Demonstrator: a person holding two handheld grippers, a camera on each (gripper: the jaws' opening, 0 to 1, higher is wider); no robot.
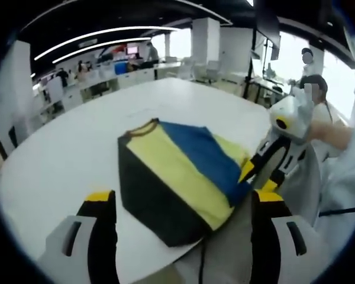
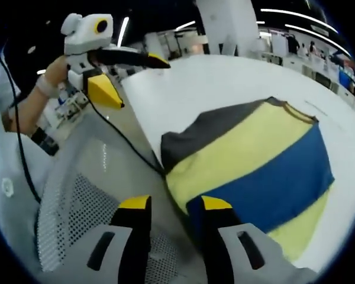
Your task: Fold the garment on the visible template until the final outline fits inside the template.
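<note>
Left gripper view: left gripper spread wide, empty; striped garment lies folded on white table, right gripper hiding its far corner.

Right gripper view: right gripper jaws close together over garment's edge, grip unclear.

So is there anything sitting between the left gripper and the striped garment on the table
Nothing visible does. In the left gripper view the garment lies on the white table just ahead of the open left gripper, with only bare tabletop in the gap. The right gripper sits at the garment's far edge, off that path.
</note>
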